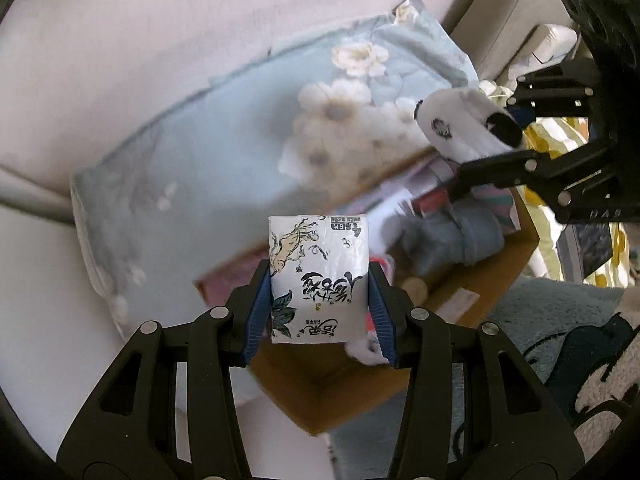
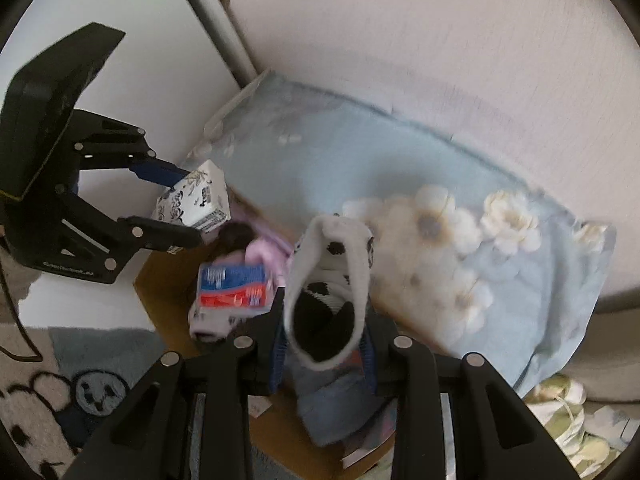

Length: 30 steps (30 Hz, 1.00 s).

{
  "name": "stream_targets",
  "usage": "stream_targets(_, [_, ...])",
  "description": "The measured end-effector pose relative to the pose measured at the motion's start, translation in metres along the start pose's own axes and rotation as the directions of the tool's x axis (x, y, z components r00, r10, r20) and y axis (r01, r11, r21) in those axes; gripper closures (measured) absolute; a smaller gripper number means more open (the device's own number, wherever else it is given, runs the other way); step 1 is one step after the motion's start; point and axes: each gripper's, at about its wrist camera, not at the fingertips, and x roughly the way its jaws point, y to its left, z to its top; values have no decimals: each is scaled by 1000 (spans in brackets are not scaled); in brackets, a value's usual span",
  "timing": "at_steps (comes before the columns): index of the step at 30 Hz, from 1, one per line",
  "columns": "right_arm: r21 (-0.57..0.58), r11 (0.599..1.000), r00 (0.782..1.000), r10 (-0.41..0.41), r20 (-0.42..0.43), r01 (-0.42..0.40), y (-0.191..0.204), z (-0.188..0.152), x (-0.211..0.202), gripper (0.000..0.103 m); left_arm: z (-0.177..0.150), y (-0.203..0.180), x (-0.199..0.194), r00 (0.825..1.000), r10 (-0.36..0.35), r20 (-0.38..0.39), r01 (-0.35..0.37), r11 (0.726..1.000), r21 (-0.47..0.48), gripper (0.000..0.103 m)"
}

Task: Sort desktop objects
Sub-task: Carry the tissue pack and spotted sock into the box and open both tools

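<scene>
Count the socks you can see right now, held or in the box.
2, possibly more. A white sock with black patches is clamped in the right gripper. Another white, dark-spotted sock lies in the brown cardboard box, under a red-and-blue packet. Clothes may hide others.

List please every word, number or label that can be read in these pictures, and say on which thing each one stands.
"HAS": partial letters on the black body of the right gripper.
Tissue pack in the left gripper: brush-style characters, upside down, not readable to me.
Blue and red box: print too blurred.
Left gripper body, right wrist view: small white lettering, too blurred.
</scene>
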Motion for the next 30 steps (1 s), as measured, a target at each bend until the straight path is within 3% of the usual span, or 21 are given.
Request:
stream_targets(5, [21,999,1000,-31,-5,31,13,-14,9,74,-18,-11,5,1000,-6,5,6,996,-92,61])
stream_targets(10, [72,997,999,-26,22,24,22,-36,12,74,-30,-28,11,999,35,39,-30,991,-127,61])
stream_targets(13, [89,995,998,-52,21,50,25,-46,16,74,-37,-31,24,999,36,19,-33,984,-175,61])
stream_targets(19, [116,990,997,-75,3,74,25,-54,26,74,-44,-30,37,995,104,-4,-102,970,-222,61])
stream_targets(30, [130,989,998,-68,-14,69,25,-57,35,74,-49,-33,38,994,108,-4,-106,975,-197,61])
